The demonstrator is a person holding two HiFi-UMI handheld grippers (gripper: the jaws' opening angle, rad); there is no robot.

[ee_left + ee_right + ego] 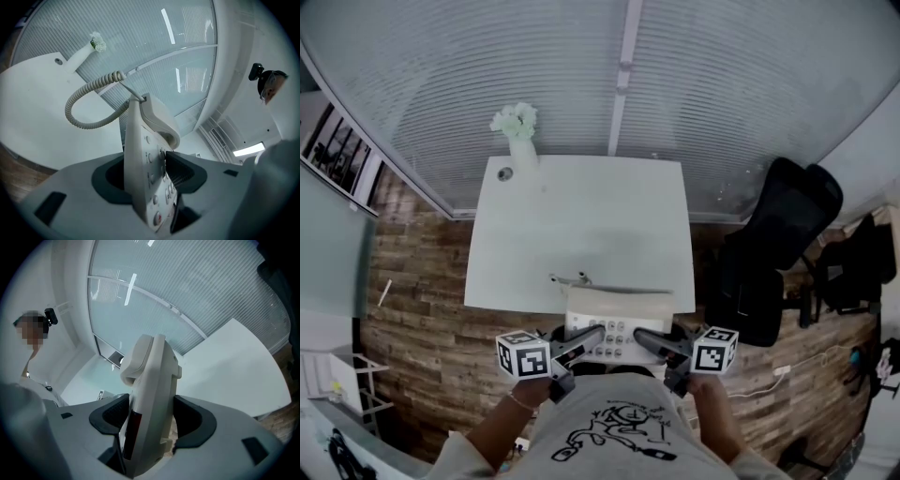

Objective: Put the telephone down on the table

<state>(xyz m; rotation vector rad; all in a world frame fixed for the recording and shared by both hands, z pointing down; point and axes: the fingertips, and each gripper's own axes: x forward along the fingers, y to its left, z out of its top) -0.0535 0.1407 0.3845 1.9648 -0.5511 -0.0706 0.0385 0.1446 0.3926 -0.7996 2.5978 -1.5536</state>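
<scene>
The left gripper (589, 339) and right gripper (647, 339) each clamp a side of the beige telephone (614, 323), fingers (183, 171) half-spread, at the white desk's (581, 225) near edge; key markings too small to read.

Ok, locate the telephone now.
In the head view the telephone is low centre, held between the left gripper and right gripper, at the near edge of the table.
</scene>
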